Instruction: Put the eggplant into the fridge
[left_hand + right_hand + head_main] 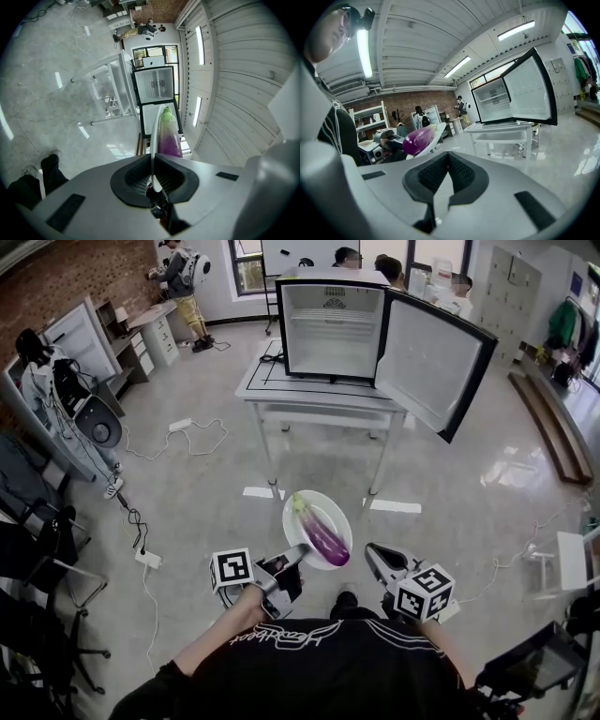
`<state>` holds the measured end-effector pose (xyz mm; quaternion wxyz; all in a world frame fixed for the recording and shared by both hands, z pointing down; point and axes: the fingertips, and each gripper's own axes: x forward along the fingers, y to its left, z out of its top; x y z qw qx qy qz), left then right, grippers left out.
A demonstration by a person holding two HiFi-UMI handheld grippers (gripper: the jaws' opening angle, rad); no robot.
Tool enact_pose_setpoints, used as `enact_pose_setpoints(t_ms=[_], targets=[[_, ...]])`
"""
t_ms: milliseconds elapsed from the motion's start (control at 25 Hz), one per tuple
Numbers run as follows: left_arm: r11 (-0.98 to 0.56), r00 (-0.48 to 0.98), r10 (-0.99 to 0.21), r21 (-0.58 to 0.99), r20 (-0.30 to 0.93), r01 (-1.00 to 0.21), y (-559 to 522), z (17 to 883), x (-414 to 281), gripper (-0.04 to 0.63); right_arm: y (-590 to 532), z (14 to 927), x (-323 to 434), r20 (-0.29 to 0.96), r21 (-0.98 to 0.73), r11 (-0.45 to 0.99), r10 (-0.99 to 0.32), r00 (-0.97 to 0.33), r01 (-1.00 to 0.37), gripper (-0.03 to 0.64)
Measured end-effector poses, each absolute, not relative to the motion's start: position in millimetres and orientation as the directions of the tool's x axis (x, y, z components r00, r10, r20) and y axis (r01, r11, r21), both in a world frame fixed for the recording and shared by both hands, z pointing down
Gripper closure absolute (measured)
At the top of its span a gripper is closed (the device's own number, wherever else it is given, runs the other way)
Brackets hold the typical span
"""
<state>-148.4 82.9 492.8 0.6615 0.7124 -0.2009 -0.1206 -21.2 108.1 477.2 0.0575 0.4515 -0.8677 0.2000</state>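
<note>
The left gripper (292, 557) pinched the near rim of the white plate (302, 519) bearing the purple eggplant (322, 533), while the right gripper (373, 553), jaws pressed together on nothing, hung just right of it, the open fridge (333, 320) standing on the far table (281, 390).

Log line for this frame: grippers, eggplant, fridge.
left gripper shut on plate rim | eggplant on plate | right gripper shut, empty | fridge open, ahead
</note>
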Motion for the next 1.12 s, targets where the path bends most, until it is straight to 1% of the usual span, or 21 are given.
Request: enact_pose_setpoints(t_ms=[280,560,920,1120], targets=[[-0.047,0.875,-0.473,0.989,0.104,-0.143,61.3,497.4,-148.5,0.571,83.9,479.9,-16.8,0.265,-0.285,0.534,-0.754,-0.601,-0.796,0.611],[-0.062,0.871,-0.481,0.987,0.103,-0.151,14.6,493.1,-130.2,0.571,36.0,476.1,-2.8,0.259,-0.287,0.549,-0.745,-0.615,-0.785,0.611],[-0.022,0.854,-0.503,0.985,0.135,-0.169,-69.3,503.1,-102.9,0.571,-63.8,482.6,28.8,0.256,-0.278,0.564,-0.737,-0.626,-0.777,0.611],[-0.024,0.858,-0.493,0.984,0.142,-0.177,-120.6,498.0,-80.1,0.571,-119.8,480.8,45.1,0.255,-0.289,0.568,-0.73,-0.634,-0.771,0.611]])
